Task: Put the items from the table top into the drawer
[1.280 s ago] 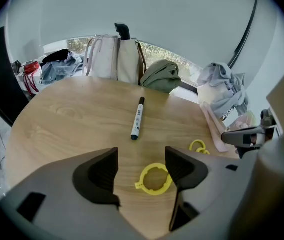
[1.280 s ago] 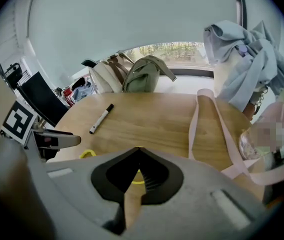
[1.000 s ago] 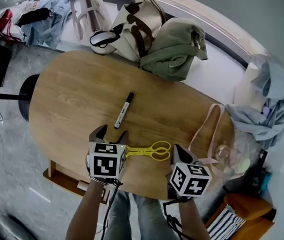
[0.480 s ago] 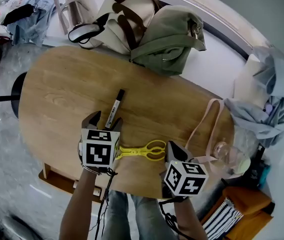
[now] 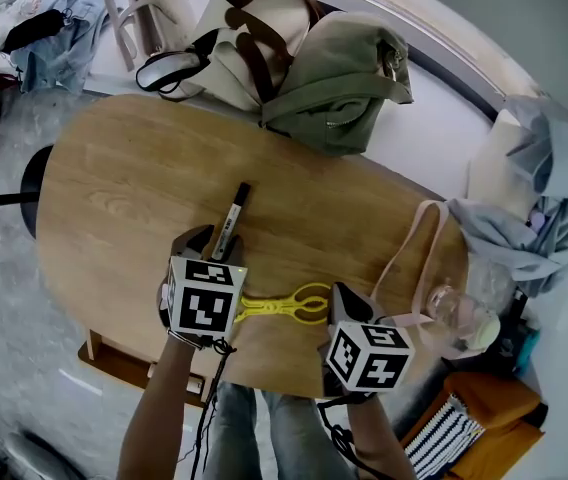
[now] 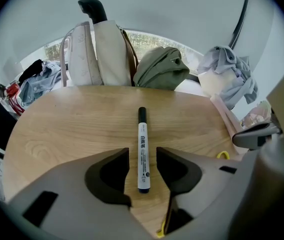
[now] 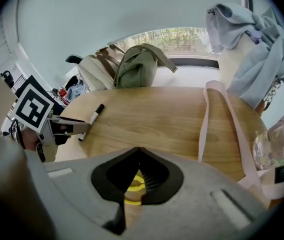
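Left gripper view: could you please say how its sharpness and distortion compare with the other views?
Left gripper view: white marker pen with black cap sharp, oval wooden table bowed by fisheye; right gripper view: near fingers soft, dark corners; head view: evenly lit.

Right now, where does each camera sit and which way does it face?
Head view: on the person's head, steeply down at the oval wooden table; forearms, left gripper, right gripper show.
Left gripper view: on that gripper, along its closing jaws; white black-capped marker lies between them.
Right gripper view: along its shut jaws, yellow plastic tongs beneath.
Both gripper views share the marker.
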Tool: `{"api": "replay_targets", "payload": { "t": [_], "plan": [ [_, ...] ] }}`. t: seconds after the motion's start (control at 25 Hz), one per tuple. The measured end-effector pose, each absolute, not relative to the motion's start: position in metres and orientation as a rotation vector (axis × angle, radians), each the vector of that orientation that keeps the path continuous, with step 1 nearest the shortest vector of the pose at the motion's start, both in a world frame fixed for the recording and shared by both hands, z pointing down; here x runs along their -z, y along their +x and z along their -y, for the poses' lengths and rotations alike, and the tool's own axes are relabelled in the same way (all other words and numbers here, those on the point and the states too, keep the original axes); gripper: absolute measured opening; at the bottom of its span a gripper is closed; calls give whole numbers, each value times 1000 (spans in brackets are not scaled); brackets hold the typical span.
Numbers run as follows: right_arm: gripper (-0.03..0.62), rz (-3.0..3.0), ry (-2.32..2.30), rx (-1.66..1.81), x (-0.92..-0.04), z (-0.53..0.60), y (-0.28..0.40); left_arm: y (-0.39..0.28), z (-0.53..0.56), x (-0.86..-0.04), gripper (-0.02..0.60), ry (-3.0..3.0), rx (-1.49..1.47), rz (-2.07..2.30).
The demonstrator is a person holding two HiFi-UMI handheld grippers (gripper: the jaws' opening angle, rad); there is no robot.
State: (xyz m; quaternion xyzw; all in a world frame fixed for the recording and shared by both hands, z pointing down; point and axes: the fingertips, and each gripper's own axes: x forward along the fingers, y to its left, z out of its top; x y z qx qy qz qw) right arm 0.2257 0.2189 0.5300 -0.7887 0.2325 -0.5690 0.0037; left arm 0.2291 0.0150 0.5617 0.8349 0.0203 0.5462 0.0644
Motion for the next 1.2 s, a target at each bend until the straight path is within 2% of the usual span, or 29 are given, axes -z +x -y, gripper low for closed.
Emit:
{"api": "replay_targets", "payload": {
  "t": [0.56, 1.2],
  "plan": [
    [5, -737, -2473, 1806, -537, -221, 230, 233, -14, -568, 69, 2526, -1682, -88],
    [5, -763, -2484, 1793, -532, -222, 231, 233, -9, -555, 61, 2539, -1601, -17]
  ]
}}
